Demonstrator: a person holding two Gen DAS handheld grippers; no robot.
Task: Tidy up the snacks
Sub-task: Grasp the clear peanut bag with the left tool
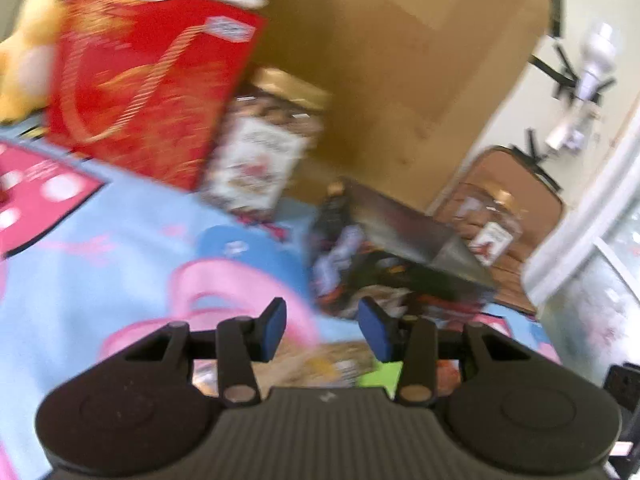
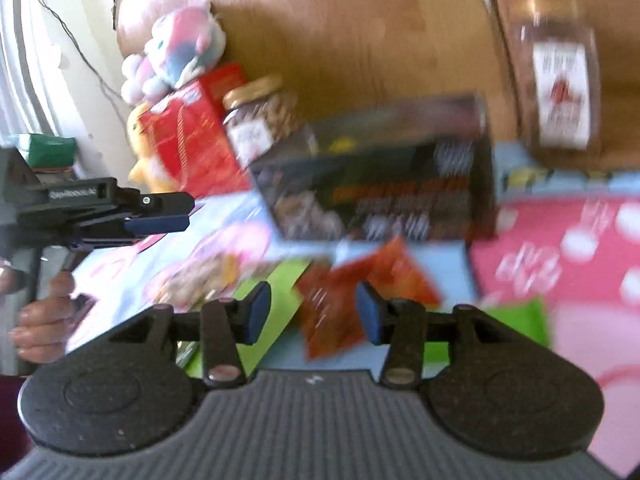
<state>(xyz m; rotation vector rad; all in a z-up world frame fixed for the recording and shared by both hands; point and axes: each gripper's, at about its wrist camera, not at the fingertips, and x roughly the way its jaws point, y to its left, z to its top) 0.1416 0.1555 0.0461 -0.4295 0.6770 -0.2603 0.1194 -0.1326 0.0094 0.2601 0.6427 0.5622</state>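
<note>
Gold-lidded jar: nuts inside, beside red box. Second jar: brown contents. Left gripper, right gripper: jaws parted, empty.

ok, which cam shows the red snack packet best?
Right wrist. The red packet lies flat on the cloth just ahead of the open right gripper, whole face visible, though blurred. Left wrist shows only a reddish sliver behind its own finger linkage, too little to identify.

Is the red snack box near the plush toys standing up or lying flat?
Standing, tilted. The red snack box shows its broad printed face and leans back toward the yellow plush behind it; blur hides whether they touch.
</note>
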